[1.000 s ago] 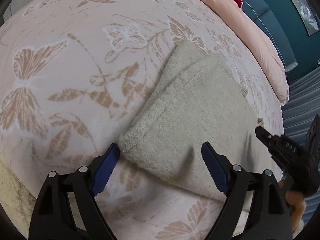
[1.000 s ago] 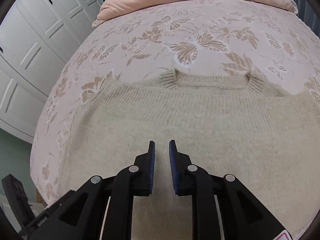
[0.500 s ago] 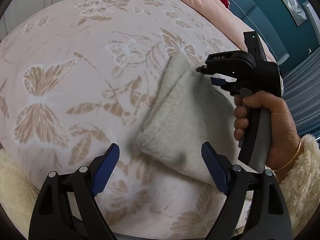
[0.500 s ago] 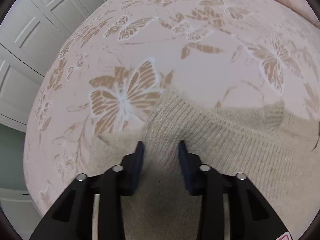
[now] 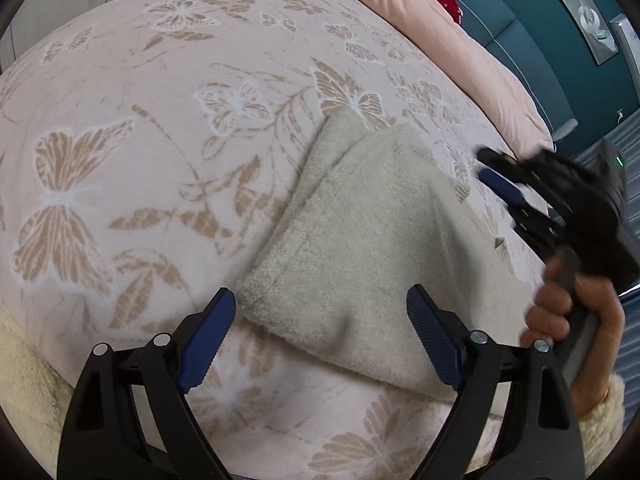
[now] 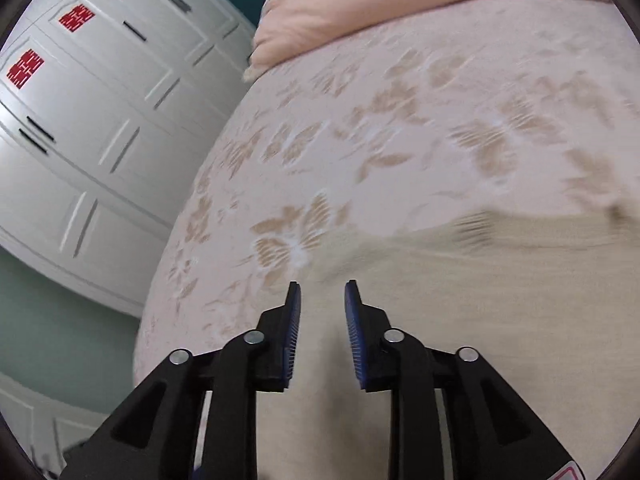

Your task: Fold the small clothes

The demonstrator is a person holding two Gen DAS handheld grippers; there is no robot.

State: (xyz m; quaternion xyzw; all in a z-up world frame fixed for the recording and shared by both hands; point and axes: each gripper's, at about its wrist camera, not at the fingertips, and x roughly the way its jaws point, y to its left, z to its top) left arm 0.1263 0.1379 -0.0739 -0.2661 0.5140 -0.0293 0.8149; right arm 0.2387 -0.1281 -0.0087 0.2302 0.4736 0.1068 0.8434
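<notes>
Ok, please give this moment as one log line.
left gripper: open, empty | right gripper: open, empty | sweater: folded, on bed

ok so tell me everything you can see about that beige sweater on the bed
The sweater is a pale beige knit, soft and fuzzy, folded into a thick layered bundle with rounded edges. It lies flat on the butterfly-print bedspread, angled across it. In the right wrist view it is blurred, with a ribbed patch along its far edge. The left gripper hangs over its near corner, jaws wide apart around it. The right gripper is above it, jaws parted, gripping nothing.
</notes>
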